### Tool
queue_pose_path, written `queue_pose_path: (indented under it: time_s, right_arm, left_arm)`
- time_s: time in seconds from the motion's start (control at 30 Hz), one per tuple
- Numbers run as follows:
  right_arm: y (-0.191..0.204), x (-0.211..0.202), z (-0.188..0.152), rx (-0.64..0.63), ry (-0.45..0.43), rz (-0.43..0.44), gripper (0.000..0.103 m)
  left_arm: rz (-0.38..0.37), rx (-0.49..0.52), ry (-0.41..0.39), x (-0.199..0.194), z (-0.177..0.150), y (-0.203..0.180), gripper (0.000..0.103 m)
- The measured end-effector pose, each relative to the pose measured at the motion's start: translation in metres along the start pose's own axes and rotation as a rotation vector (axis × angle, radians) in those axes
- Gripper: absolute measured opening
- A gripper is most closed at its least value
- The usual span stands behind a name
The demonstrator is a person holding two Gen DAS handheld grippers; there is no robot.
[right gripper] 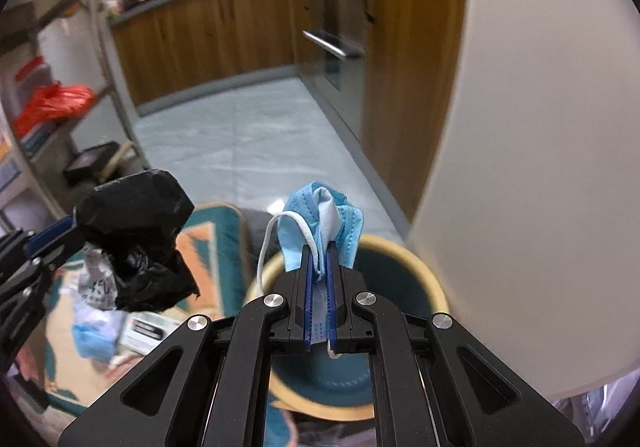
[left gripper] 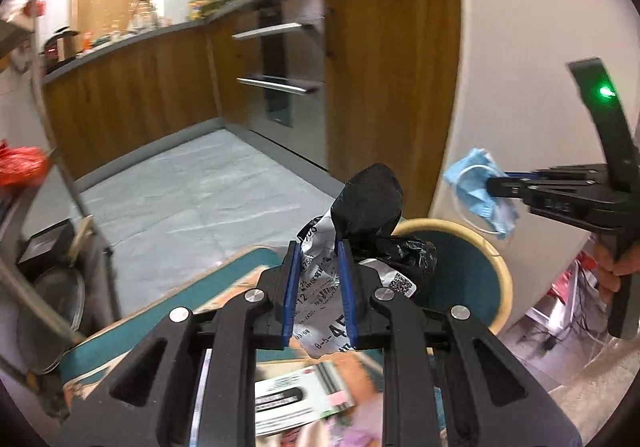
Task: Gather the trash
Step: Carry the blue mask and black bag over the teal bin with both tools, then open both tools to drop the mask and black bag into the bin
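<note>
Both claws are loaded and up in the air. The left claw (left gripper: pixel 318 267) has its blue pads pinched partway in on a crumpled black bag with a printed label (left gripper: pixel 360 223), the wad bulging out ahead of the tips. The right claw (right gripper: pixel 319 259) is squeezed nearly flat on a blue face mask (right gripper: pixel 320 219), one white ear loop dangling down its left side.

Directly below and just ahead of the right claw sits the round bin (right gripper: pixel 436 287), cream rim, teal inside, mouth open. In the left wrist view that same bin (left gripper: pixel 502 267) lies just right of and beyond the left claw, so both loads are near the drop point, the mask closer.

As for progress, I'd call it midway: two pieces picked up, neither yet released. Under the left claw, on the patterned teal mat (right gripper: pixel 224 235), more litter waits: a blurred pale blue scrap (right gripper: pixel 94 339) and a printed box or card (left gripper: pixel 300 403). So after these two drops, expect at least another trip. The mask's loop could snag on a pad when the claw opens.
</note>
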State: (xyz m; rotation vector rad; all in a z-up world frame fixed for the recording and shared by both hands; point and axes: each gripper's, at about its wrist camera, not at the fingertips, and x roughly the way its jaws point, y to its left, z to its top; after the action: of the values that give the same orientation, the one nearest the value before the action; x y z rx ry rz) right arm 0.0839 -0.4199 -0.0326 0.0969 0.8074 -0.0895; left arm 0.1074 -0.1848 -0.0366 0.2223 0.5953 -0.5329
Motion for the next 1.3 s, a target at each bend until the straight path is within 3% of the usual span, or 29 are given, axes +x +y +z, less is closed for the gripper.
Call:
queue_pose_path:
  time_s: [0.33, 0.6, 0.83, 0.93, 1.07, 1.17, 1.3]
  right_arm:
    - [-0.042, 0.059, -0.021, 0.054, 0.185, -0.064, 0.007]
    - [-0.03, 0.081, -0.031, -0.047, 0.241, -0.098, 0.007]
    - [-0.038, 0.088, -0.037, -0.061, 0.245, -0.112, 0.008]
    - [-0.038, 0.089, -0.036, -0.058, 0.241, -0.111, 0.016]
    - [-0.037, 0.085, -0.032, -0.054, 0.224, -0.117, 0.025]
    - [-0.039, 0.08, -0.029, -0.042, 0.207, -0.119, 0.03]
    - [-0.037, 0.072, -0.024, -0.036, 0.172, -0.112, 0.05]
  left_arm:
    - [-0.121, 0.058, 0.135, 0.068, -0.019, -0.063, 0.019]
    - [-0.128, 0.059, 0.195, 0.101, -0.03, -0.076, 0.019]
    - [-0.097, 0.059, 0.223, 0.114, -0.035, -0.07, 0.021]
    - [-0.103, 0.059, 0.216, 0.11, -0.034, -0.069, 0.025]
    - [-0.103, 0.062, 0.185, 0.103, -0.032, -0.067, 0.042]
    - [-0.096, 0.056, 0.173, 0.096, -0.03, -0.062, 0.045]
    - [-0.08, 0.038, 0.148, 0.083, -0.029, -0.053, 0.057]
